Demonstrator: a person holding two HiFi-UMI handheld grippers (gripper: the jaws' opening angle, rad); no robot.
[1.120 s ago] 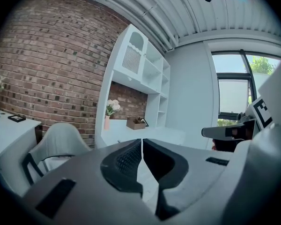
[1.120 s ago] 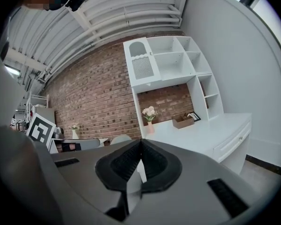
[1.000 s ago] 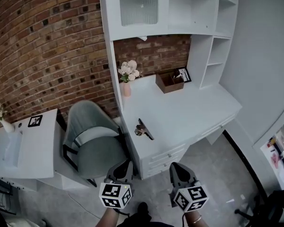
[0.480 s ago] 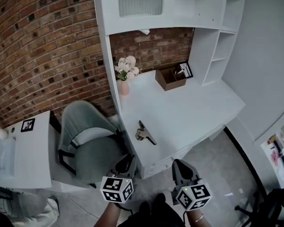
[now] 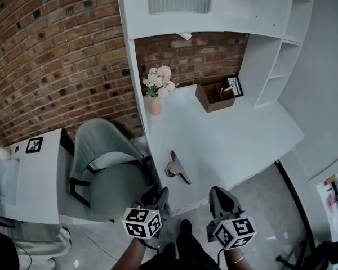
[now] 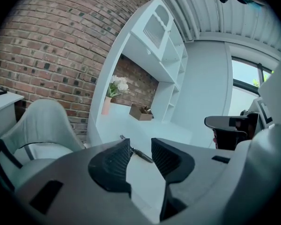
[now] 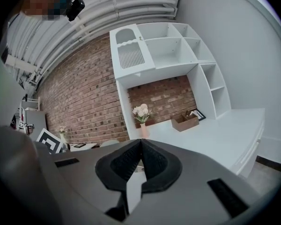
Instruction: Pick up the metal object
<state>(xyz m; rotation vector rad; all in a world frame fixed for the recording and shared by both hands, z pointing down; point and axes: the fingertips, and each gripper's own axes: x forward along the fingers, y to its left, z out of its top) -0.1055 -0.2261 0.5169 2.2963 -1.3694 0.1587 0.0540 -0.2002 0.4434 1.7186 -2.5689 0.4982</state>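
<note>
A metal object with a dark handle (image 5: pixel 177 167) lies near the front left edge of the white desk (image 5: pixel 242 139). Through the left gripper view it shows as a thin dark bar (image 6: pixel 139 153) beyond the jaws. My left gripper (image 5: pixel 158 197) hovers just below the desk's front edge, short of the object; its jaws are opening and nothing is between them (image 6: pixel 141 154). The right gripper (image 5: pixel 221 198) is held beside it, in front of the desk edge, jaws shut and empty (image 7: pixel 140 159).
A grey-green chair (image 5: pixel 104 162) stands left of the desk. At the desk's back are a pink vase of flowers (image 5: pixel 156 91) and a brown box (image 5: pixel 217 96). White shelves (image 5: pixel 270 44) rise above. A second white table (image 5: pixel 25 176) is at the far left.
The view has moved closer to the desk, and both grippers have come up toward its front edge. The metal object has not moved.
</note>
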